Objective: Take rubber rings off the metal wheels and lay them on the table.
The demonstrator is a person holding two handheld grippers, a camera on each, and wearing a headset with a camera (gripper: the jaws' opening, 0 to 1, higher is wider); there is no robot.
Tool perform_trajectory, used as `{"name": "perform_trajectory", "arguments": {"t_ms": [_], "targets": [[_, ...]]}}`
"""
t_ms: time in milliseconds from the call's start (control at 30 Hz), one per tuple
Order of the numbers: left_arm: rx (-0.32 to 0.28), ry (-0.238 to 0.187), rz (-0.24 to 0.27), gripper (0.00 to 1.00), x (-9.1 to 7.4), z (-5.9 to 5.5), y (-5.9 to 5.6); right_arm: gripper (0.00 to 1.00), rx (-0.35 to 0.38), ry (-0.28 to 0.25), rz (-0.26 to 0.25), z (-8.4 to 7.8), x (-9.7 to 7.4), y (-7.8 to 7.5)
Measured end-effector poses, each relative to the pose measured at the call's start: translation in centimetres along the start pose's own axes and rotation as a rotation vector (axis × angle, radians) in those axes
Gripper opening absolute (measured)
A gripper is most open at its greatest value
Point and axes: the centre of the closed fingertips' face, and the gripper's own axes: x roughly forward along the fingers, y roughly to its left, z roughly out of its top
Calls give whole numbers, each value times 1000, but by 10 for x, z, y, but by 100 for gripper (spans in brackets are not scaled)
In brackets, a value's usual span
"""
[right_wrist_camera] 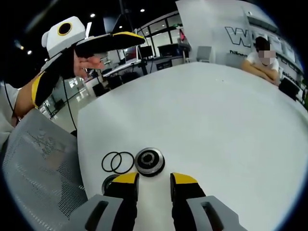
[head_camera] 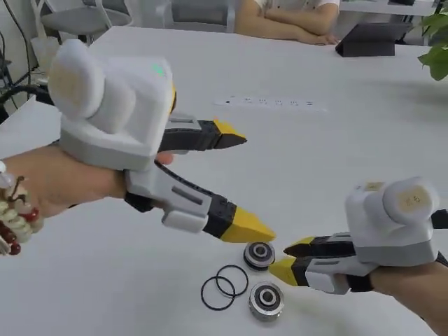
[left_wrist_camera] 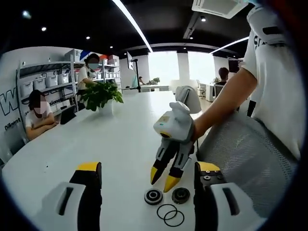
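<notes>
Two metal wheels lie on the white table [head_camera: 336, 126], one [head_camera: 260, 255] nearer the grippers and one [head_camera: 267, 299] closer to me. Two thin black rubber rings [head_camera: 224, 285] lie overlapping just left of them. My left gripper [head_camera: 252, 183] hovers above the wheels, open wide with nothing in it. My right gripper [head_camera: 290, 257] is low at the right, tips beside the upper wheel, slightly open and holding nothing. In the right gripper view a wheel [right_wrist_camera: 149, 161] sits just ahead of the jaws, the rings [right_wrist_camera: 118, 161] to its left, and the other wheel [right_wrist_camera: 109, 183] is partly hidden.
A white power strip [head_camera: 269, 103] lies mid-table. At the far edge rest a seated person's folded arms [head_camera: 294, 21], with a dark device [head_camera: 371, 38] and a green plant [head_camera: 437, 42] at the far right. A grey mesh chair [left_wrist_camera: 240, 154] stands by the table.
</notes>
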Motion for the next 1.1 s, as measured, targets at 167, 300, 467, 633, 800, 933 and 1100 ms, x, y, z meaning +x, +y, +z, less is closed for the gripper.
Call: {"name": "perform_trajectory", "arguments": {"t_ms": [167,300,467,633,800,933,1100], "targets": [[-31,7,6,70,20,-24,23,23,-1,-13,-3,3,-1,-1],[-40,25,-5,61,32,-39,19,23,1,-15,-6,3,-1,-3],[-57,64,1,49,40,-64,16,23,-8,-2,-6,-1,-1,-2],[-72,105,3,34,46,-90,9,23,-12,0,0,-1,0,-1],[-120,117,4,24,51,-102,5,22,-17,2,1,-1,0,0],[-114,138,18,18,54,-111,8,22,-23,3,0,-1,0,0],[-139,150,36,13,56,-119,10,22,-26,2,2,0,0,1]]}}
